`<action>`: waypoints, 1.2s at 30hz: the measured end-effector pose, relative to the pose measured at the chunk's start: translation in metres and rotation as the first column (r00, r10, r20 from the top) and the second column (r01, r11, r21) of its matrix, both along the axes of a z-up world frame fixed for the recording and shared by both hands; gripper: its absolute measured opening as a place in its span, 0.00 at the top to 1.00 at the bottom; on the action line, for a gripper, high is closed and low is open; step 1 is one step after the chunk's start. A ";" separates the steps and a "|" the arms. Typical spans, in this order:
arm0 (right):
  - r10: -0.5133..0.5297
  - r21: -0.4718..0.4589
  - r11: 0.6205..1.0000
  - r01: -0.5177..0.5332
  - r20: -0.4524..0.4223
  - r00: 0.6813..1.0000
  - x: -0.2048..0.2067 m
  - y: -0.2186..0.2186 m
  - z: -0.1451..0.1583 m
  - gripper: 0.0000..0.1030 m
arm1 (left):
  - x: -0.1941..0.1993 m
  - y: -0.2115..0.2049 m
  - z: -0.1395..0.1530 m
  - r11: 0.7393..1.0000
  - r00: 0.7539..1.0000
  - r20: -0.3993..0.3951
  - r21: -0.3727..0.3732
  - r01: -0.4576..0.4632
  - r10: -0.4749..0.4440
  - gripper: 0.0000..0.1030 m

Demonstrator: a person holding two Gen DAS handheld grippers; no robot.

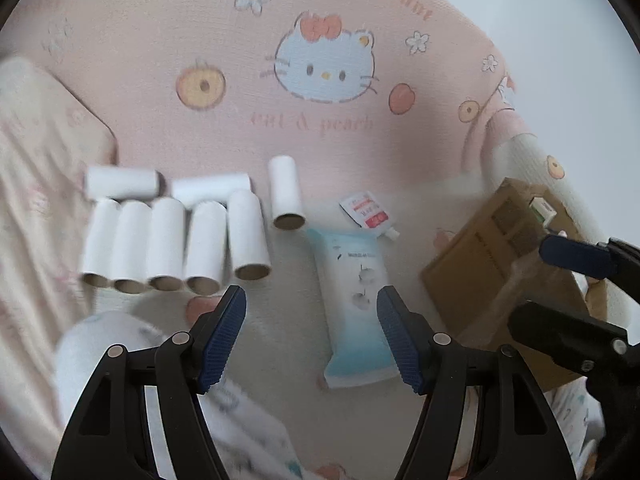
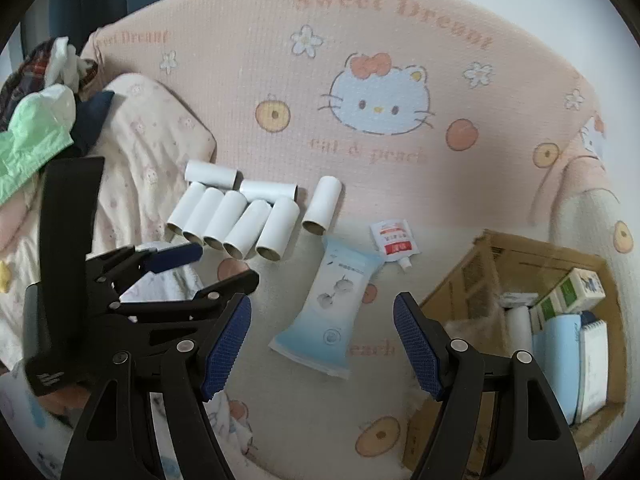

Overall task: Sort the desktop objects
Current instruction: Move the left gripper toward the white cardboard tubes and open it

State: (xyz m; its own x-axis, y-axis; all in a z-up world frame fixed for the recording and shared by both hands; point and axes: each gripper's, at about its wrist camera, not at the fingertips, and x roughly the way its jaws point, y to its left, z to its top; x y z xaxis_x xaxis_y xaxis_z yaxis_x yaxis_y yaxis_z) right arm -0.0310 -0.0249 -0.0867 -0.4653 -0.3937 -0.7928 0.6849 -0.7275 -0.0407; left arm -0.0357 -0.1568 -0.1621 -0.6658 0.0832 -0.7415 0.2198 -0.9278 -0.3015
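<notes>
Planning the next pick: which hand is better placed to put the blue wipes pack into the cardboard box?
Right, probably: its open tongs hover beside the wipes pack, box on that side.

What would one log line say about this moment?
left gripper: open, empty | right gripper: open, empty | wipes pack: on bed | cardboard box: partly filled

Each hand-held gripper, left (image 1: 311, 334) and right (image 2: 322, 342), is showing black plastic arms with silver round rivets. Ribbed dark-blue pads (image 1: 224, 336) are lining the fingers' inner faces.

Soft even daylight, faint shadows, left view motion-blurred, fisheye bending, dark corners
</notes>
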 end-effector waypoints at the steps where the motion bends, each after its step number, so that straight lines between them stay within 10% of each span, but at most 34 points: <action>1: 0.001 -0.004 1.000 -0.001 0.013 1.000 -0.004 -0.003 -0.005 0.31 | -0.004 -0.005 -0.009 1.000 1.000 0.027 0.021 -0.009 0.008 0.31; 8: -0.019 0.088 0.996 0.013 0.068 0.998 -0.019 -0.013 -0.037 0.31 | -0.026 -0.048 -0.042 0.957 0.994 0.077 0.271 -0.100 0.082 0.39; 23: 0.046 0.059 0.997 -0.054 0.137 0.990 -0.076 -0.065 -0.108 0.31 | -0.057 -0.086 -0.074 0.869 0.971 0.134 0.433 -0.237 0.199 0.39; 36: 0.151 0.015 0.987 -0.159 0.235 0.960 -0.106 -0.103 -0.150 0.32 | -0.075 -0.104 -0.102 0.800 0.958 0.200 0.530 -0.283 0.206 0.64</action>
State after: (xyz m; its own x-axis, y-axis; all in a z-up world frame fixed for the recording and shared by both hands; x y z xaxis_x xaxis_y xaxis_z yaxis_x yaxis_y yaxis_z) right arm -0.1375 -0.1274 -0.2367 -0.2021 -0.4176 -0.8859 0.7824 -0.6129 0.1105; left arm -0.1111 -0.2611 -0.2643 -0.6240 0.3472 -0.7000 0.4881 -0.5264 -0.6962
